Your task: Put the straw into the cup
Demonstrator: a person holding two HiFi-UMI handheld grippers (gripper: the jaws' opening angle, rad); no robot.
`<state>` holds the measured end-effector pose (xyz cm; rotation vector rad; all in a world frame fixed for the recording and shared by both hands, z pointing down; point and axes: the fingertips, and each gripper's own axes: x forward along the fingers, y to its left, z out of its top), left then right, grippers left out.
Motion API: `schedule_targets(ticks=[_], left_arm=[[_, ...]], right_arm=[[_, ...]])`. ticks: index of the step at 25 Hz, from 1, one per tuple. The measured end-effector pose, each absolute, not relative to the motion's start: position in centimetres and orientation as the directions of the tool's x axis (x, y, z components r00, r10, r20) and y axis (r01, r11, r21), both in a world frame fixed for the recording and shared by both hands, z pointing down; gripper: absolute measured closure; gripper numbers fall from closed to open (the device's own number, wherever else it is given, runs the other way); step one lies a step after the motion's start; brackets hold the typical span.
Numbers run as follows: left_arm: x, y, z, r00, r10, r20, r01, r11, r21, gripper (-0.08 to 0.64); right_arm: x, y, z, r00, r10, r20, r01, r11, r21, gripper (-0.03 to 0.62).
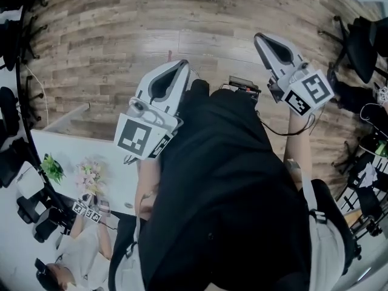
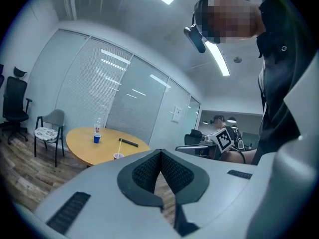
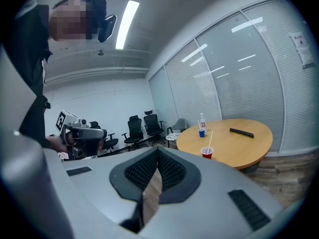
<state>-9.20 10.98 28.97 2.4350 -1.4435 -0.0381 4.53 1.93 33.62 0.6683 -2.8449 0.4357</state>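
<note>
A red cup (image 3: 206, 153) stands near the front edge of a round wooden table (image 3: 244, 148), with a pale straw (image 3: 210, 139) leaning in it. The left gripper view shows the same cup (image 2: 118, 156) and straw (image 2: 119, 147) far off. Both grippers are held up well away from the table, above the wood floor. My left gripper (image 1: 180, 64) (image 2: 161, 151) is shut with nothing between its pads. My right gripper (image 1: 259, 37) (image 3: 157, 149) is likewise shut and empty.
On the table are also a blue cup (image 3: 201, 132), a clear bottle (image 3: 202, 119) and a black bar (image 3: 241, 132). Office chairs (image 3: 144, 126) line the wall. Another person holding marked grippers (image 3: 75, 132) is nearby, beside a white table (image 1: 97, 156).
</note>
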Motion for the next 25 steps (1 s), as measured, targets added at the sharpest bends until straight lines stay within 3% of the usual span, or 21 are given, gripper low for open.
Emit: schedule_targets(ticks=[11, 25], left_arm=[[-1.3, 14.9, 29.6, 0.474, -0.857, 0.201, -0.865, -0.411, 0.287, 0.549], [3.7, 20.0, 30.8, 0.414, -0.88, 0.232, -0.896, -0.349, 0.274, 0.549]], right_arm=[[12.6, 7.7, 31.7, -0.9, -0.388, 0.197, -0.431, 0.858, -0.28, 0.574], [16.5, 13.0, 31.7, -0.947, -0.278, 0.162, -0.313, 0.912, -0.265, 0.574]])
